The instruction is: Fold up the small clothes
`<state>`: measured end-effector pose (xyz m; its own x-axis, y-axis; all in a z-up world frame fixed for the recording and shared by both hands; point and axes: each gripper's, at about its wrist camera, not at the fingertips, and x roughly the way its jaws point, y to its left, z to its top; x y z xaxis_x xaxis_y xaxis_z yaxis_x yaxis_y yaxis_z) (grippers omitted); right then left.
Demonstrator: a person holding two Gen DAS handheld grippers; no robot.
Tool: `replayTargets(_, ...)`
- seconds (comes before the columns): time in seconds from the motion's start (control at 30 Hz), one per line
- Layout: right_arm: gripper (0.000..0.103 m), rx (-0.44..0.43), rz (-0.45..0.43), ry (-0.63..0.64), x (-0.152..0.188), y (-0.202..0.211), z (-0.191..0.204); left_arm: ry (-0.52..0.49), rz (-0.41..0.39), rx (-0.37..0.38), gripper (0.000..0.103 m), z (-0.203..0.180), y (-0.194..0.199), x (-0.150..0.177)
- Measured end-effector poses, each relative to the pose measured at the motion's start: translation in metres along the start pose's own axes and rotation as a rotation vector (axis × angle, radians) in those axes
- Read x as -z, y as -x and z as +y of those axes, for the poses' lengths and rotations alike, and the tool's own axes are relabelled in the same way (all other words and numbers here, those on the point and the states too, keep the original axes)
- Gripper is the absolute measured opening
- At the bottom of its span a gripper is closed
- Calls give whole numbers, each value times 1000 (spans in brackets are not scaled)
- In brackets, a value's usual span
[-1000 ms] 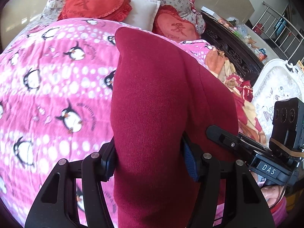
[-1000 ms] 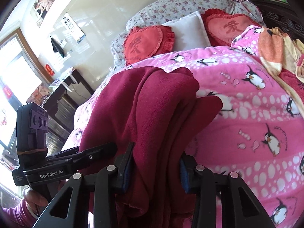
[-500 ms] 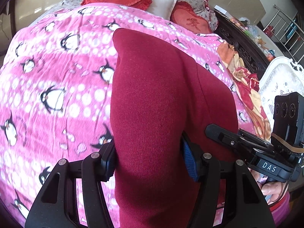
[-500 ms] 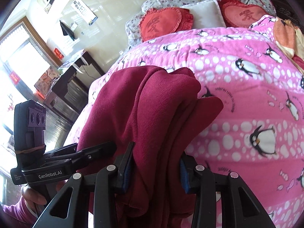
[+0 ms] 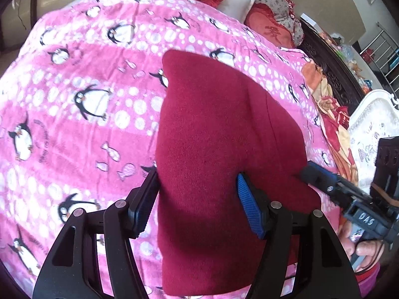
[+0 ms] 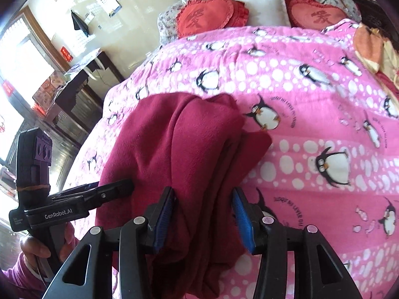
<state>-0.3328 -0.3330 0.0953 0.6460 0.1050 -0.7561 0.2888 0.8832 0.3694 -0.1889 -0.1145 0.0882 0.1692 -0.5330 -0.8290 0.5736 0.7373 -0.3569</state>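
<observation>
A dark red fleece garment, folded into a thick bundle, lies draped on the pink penguin bedspread. My left gripper has it between its pads. Those jaws are opening, though both pads still touch the cloth. In the right wrist view the garment shows several stacked folds. My right gripper holds its near end, jaws also opening, blue pads against the fabric. Each view shows the other gripper's tip beside the bundle: the right gripper and the left gripper.
Two red heart cushions and a white pillow lie at the head of the bed. An orange patterned blanket is bunched along the right edge, beside a dark carved bed frame. A dark desk stands left of the bed.
Both grippers moved across the bed and tipped downward, carrying the red garment lower over the bedspread. More of the blue pad faces shows as the jaws ease apart.
</observation>
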Motion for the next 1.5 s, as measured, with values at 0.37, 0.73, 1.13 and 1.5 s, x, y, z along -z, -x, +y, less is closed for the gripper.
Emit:
replayTargets(0.37,40,47,-30,73,-34,-21,27,-41,-92,-76,64,-7,17,-10)
replayTargets(0.73,8,169,-14,88,-30,-38,-5,-160,-81,-140,70,-41,-14,-2)
replayTargets(1.13,12,146,-89,100,-15,-1,6,-230,-115,-218,73,-48,-19,16)
replayTargets(1.5,29,127,3,302,29,9,48,-189,-106,-191,73,-41,-14,24)
